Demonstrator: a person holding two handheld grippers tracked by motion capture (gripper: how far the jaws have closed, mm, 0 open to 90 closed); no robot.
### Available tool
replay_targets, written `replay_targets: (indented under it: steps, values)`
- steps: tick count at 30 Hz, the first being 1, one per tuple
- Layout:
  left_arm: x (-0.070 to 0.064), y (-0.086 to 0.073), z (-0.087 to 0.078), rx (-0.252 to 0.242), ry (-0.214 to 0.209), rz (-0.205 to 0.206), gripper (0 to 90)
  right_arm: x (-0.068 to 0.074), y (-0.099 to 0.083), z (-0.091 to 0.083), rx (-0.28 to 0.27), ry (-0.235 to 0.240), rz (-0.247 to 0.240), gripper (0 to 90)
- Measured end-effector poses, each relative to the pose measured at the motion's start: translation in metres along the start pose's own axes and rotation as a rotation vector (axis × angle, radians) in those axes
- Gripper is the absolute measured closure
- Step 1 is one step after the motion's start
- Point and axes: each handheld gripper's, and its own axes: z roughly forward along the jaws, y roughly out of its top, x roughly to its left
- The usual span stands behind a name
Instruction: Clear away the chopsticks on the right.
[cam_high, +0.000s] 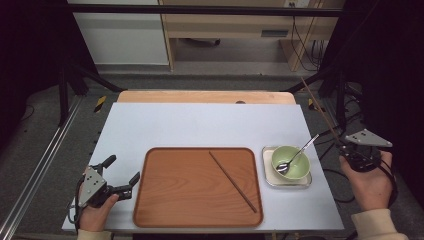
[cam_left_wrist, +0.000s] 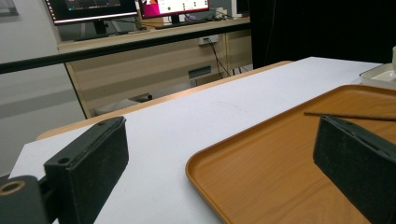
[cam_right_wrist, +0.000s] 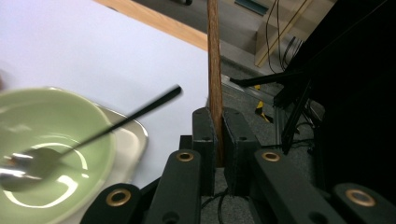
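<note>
In the high view the left tool (cam_high: 121, 176) sits at the lower left of the frame, its jaws spread wide and holding nothing, just beside the left rim of the brown wooden tray (cam_high: 165, 200). At the lower right the right tool (cam_high: 350, 150) is clamped narrow on one chopstick (cam_high: 320, 111), which slants up and away past the right edge of the white worktop (cam_high: 200, 125).

A second chopstick (cam_high: 233, 175) lies diagonally on the tray, so there are two chopsticks, one tray, one green bowl (cam_high: 295, 167), one spoon (cam_high: 300, 152) and one square white dish (cam_high: 270, 177) under the bowl. The bowl stands between the tray and the right tool; the spoon leans in it with its handle toward that tool.

The right gripper view shows the held stick pinched upright between the jaws; the left gripper view shows monitors (cam_left_wrist: 126, 7) on a far desk.
</note>
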Motion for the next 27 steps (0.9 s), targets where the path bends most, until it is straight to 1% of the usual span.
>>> replay_targets:
  steps: [2, 4, 5, 6, 7, 9, 11, 12, 14, 16, 19, 23, 24, 27]
  values:
    - [0.000, 0.000, 0.000, 0.000, -0.002, 0.002, 3.0, 0.008, 0.009, -0.008, -0.004, -0.001, 0.003, 84.8]
    - [0.000, 0.000, 0.000, 0.000, -0.003, 0.002, 2.9, 0.019, 0.016, -0.014, -0.012, 0.020, -0.008, 84.8]
    - [-0.001, 0.000, 0.000, 0.000, -0.003, 0.001, 2.9, 0.025, 0.019, -0.017, -0.021, 0.036, -0.008, 84.8]
    - [0.000, 0.000, 0.000, 0.001, -0.003, 0.001, 2.9, 0.033, 0.023, -0.021, -0.028, 0.060, -0.014, 84.8]
    - [0.000, 0.000, 0.000, 0.002, -0.003, 0.001, 2.9, 0.039, 0.025, -0.022, -0.032, 0.075, -0.018, 84.8]
    - [-0.001, 0.000, 0.000, 0.002, -0.004, 0.002, 2.9, 0.054, 0.030, -0.026, -0.043, 0.107, -0.031, 84.8]
    - [-0.001, 0.000, 0.000, 0.001, -0.005, 0.002, 2.9, 0.070, 0.033, -0.029, -0.045, 0.144, -0.035, 84.8]
    - [-0.001, 0.000, 0.000, 0.001, -0.005, 0.002, 2.9, 0.080, 0.033, -0.030, -0.041, 0.164, -0.047, 84.8]
    - [-0.001, 0.000, 0.001, 0.001, -0.005, 0.002, 2.9, 0.094, 0.032, -0.031, -0.039, 0.191, -0.060, 84.8]
    - [0.000, 0.000, 0.000, 0.000, -0.005, 0.001, 2.9, 0.109, 0.029, -0.031, -0.030, 0.222, -0.063, 84.8]
    - [0.000, 0.000, 0.000, -0.001, -0.006, 0.001, 2.9, 0.129, 0.023, -0.030, -0.014, 0.255, -0.072, 84.7]
    - [0.000, 0.000, 0.001, 0.000, -0.007, 0.001, 2.9, 0.147, 0.014, -0.029, 0.007, 0.290, -0.072, 84.7]
    - [-0.001, 0.000, 0.001, 0.001, -0.007, 0.002, 2.9, 0.151, 0.012, -0.028, 0.012, 0.299, -0.078, 84.7]
    - [-0.001, 0.000, 0.001, 0.002, -0.008, 0.003, 2.9, 0.162, 0.008, -0.026, 0.027, 0.328, -0.078, 84.8]
